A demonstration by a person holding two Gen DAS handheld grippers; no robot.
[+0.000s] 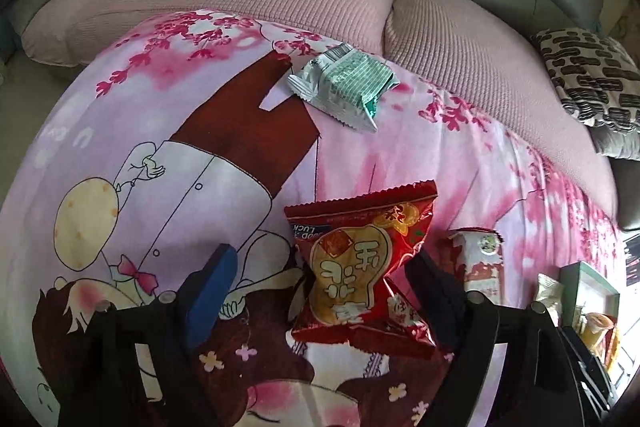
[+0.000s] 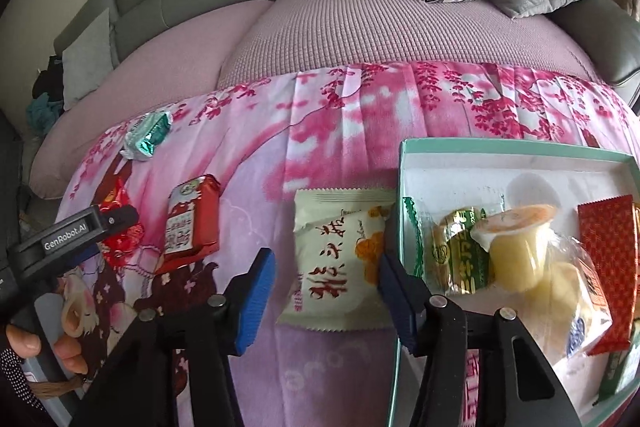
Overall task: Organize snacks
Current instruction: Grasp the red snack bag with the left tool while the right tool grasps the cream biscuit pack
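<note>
Left gripper (image 1: pixel 320 301): jaws spread around red packet (image 1: pixel 362 273), one pad touching, not yet pinching. Right gripper (image 2: pixel 326 297): jaws spread around cream packet (image 2: pixel 340 261) beside box (image 2: pixel 516 151) edge, positioned for transfer into box.

On the cloth (image 2: pixel 328 131): 4 snack packets – 1 cream (image 2: pixel 340 259), 2 red (image 2: pixel 192 223) (image 1: pixel 360 267), 1 green-silver (image 2: pixel 146 139). In 1 teal-rimmed tray (image 2: pixel 520 151): approx. 6 more snacks, incl. 1 jelly cup (image 2: pixel 516 243).
</note>
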